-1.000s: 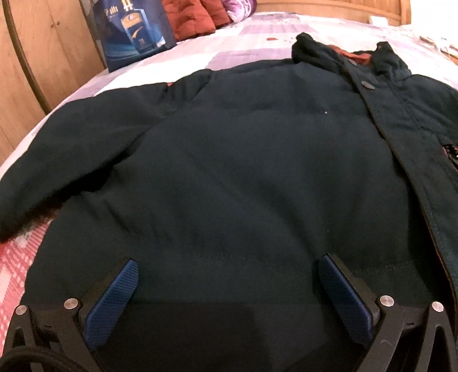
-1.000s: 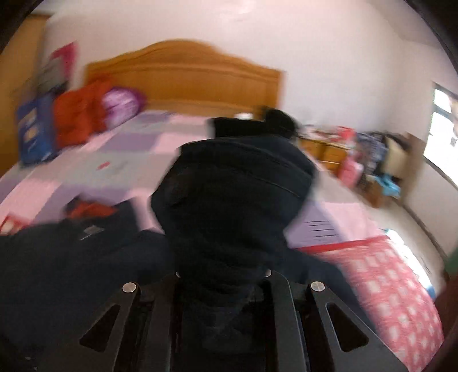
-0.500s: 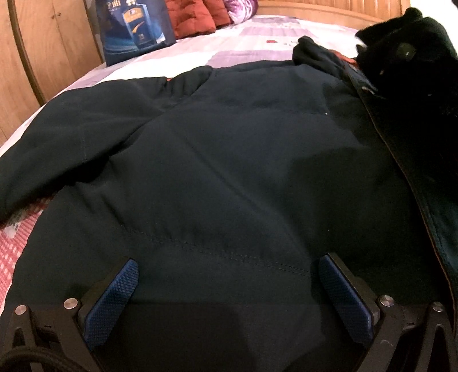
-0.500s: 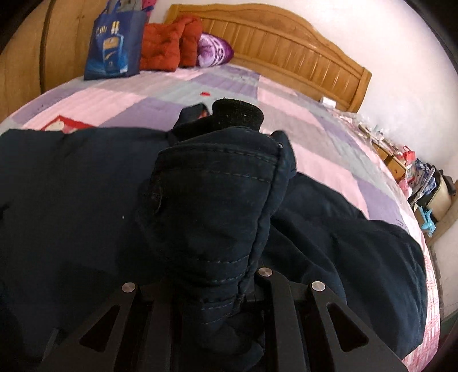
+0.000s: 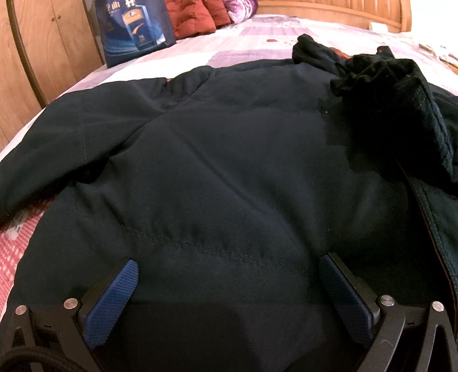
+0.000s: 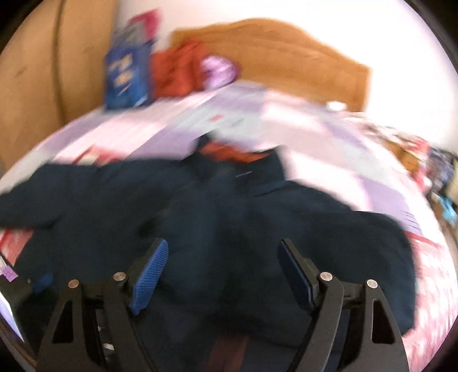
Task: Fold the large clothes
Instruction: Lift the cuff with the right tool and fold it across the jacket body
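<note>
The dark navy padded jacket point(image 5: 229, 177) lies spread flat on the bed with a pink and lilac patchwork cover point(image 5: 252, 48). One sleeve point(image 5: 406, 108) is folded over the jacket's body, near its collar. My left gripper point(image 5: 229, 297) hovers low over the jacket's hem, its blue ribbed pads point(image 5: 111, 303) wide apart and holding nothing. My right gripper point(image 6: 221, 274) has just been opening; its jaws now stand wide over the jacket, nothing pinched between them, though this view is blurred. Beyond the jacket's collar, by the wooden headboard point(image 6: 300, 63), stand a blue paper bag point(image 5: 137, 28) and red cushions point(image 5: 194, 17).
</note>
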`<state>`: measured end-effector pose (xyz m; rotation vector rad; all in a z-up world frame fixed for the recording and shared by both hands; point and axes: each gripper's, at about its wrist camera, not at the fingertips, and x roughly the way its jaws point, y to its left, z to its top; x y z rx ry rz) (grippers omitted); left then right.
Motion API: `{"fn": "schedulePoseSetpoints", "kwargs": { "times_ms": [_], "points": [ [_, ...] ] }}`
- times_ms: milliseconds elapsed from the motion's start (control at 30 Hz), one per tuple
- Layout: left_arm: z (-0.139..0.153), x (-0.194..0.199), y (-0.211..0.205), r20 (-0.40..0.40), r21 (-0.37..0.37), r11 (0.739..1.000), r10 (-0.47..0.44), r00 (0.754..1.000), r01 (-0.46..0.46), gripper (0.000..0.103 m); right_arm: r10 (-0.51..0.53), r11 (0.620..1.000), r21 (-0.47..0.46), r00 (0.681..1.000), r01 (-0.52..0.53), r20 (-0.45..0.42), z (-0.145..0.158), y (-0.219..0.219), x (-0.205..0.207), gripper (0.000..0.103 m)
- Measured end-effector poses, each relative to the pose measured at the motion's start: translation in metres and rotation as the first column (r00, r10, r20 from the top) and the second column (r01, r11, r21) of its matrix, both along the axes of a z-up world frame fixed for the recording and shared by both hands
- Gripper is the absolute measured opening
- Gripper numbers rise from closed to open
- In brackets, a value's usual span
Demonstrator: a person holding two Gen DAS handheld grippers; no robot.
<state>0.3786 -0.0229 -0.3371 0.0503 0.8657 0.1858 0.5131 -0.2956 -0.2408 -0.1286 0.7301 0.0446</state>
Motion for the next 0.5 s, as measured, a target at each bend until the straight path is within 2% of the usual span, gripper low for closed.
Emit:
{"fn": "schedulePoseSetpoints", "kwargs": {
  "times_ms": [67,133,233,267,333,367,400,500],
  "points": [
    [0.0,0.0,0.001,0.0,0.001,1.0,0.0,1.0,0.0,0.103,-0.12,0.991,-0.053,0.99,0.124,0.071,0.015,-0.04,-0.009,0.082],
    [0.0,0.0,0.0,0.0,0.004,1.0,0.0,1.0,0.0,0.103,-0.23,0.964,-0.111,0.968,0.241,0.099,0.016,-0.078,-0.013,0.082],
    [-0.001,-0.001,0.0,0.0,0.007,1.0,-0.001,1.0,0.001,0.103,-0.37,0.918,-0.135,0.928,0.373,0.048,0.0,-0.131,-0.009,0.082],
    [-0.001,-0.001,0.0,0.0,0.008,1.0,-0.001,1.0,0.001,0.103,-0.408,0.903,-0.15,0.913,0.402,-0.008,-0.018,-0.146,-0.004,0.082],
    [-0.001,0.0,0.0,-0.001,0.01,1.0,-0.001,1.0,0.001,0.103,-0.401,0.913,-0.139,0.905,0.383,-0.14,-0.059,-0.161,-0.002,0.083],
    [-0.001,-0.001,0.0,-0.001,0.011,1.0,-0.001,1.0,0.001,0.103,-0.382,0.923,-0.122,0.91,0.366,-0.16,-0.076,-0.162,-0.003,0.083],
    [-0.001,-0.001,0.0,-0.001,0.012,1.0,-0.001,1.0,0.001,0.103,-0.375,0.923,-0.127,0.922,0.362,-0.1,-0.081,-0.159,-0.011,0.083],
    [0.001,-0.001,0.0,-0.005,0.016,1.0,-0.002,1.0,0.002,0.103,-0.378,0.919,-0.152,0.923,0.365,-0.066,-0.085,-0.154,-0.015,0.083]
  ]
}}
